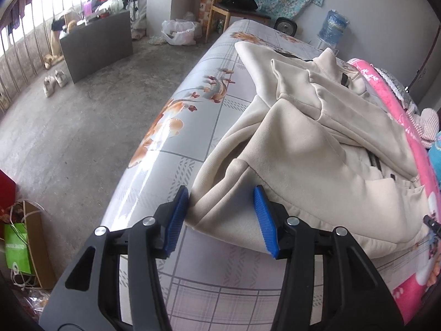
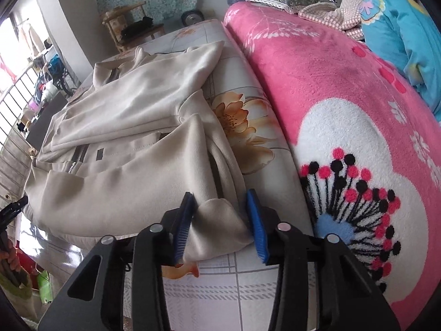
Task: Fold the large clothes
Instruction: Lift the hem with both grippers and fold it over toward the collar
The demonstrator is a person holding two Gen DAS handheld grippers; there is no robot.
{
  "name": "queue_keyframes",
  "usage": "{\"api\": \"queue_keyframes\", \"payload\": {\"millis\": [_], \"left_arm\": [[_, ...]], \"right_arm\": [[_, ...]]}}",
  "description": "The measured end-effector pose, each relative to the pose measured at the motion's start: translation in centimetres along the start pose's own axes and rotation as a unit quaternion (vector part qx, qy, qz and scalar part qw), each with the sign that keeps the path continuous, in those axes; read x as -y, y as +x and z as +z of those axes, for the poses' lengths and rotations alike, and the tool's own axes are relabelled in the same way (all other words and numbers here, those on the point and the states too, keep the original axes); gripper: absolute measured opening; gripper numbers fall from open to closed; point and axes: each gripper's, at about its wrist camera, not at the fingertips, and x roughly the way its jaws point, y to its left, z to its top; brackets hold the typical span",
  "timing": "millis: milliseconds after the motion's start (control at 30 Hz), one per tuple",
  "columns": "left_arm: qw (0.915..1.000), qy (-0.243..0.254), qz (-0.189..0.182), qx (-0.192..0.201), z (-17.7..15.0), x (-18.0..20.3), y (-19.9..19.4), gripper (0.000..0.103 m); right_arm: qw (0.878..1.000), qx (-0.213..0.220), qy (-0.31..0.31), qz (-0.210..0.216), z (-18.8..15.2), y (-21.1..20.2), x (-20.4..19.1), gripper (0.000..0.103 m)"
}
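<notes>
A cream zip-up jacket (image 1: 317,138) lies spread on the flower-printed bed mat (image 1: 193,127), its sleeves folded across the front. My left gripper (image 1: 222,193) points down at the jacket's near hem corner, and the cloth lies between its blue pads (image 1: 176,215), which stand apart. In the right wrist view the same jacket (image 2: 124,127) fills the left side. My right gripper (image 2: 220,195) straddles the other hem corner, a puffed fold of cream cloth between its parted pads (image 2: 257,226). Neither pair visibly pinches the fabric.
A thick pink blanket (image 2: 330,82) runs along the right side of the mat (image 2: 239,275), with a blue quilt (image 2: 408,35) behind it. The bed edge drops to a concrete floor (image 1: 82,127) on the left. A wooden chair (image 1: 234,5) and a water jug (image 1: 333,27) stand beyond the bed.
</notes>
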Motion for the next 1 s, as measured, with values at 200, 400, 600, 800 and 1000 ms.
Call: {"api": "queue_keyframes", "payload": {"millis": [200,400,600,800,1000], "left_arm": [[0.9988,0.036,0.015,0.029,0.0,1.1,-1.7,0.011],[0.9975,0.032,-0.035,0.053,-0.4,0.5,-7.6,0.009],[0.9969,-0.042,-0.064,0.018,-4.1,-3.1,-9.1,0.010],[0.9924,-0.100,-0.073,0.002,-5.5,-5.8,-7.1,0.017],[0.9955,-0.036,-0.076,0.044,-2.3,-3.1,-8.4,0.020]], "right_arm": [[0.999,0.030,-0.001,0.022,0.7,-1.9,-0.5,0.014],[0.998,0.058,-0.015,0.025,0.2,-5.3,-0.6,0.013],[0.998,0.037,-0.006,0.042,-3.2,-6.5,1.3,0.018],[0.998,0.051,0.026,-0.004,-3.3,-8.2,3.0,0.040],[0.998,0.066,-0.019,0.015,-0.5,-8.7,-0.5,0.049]]}}
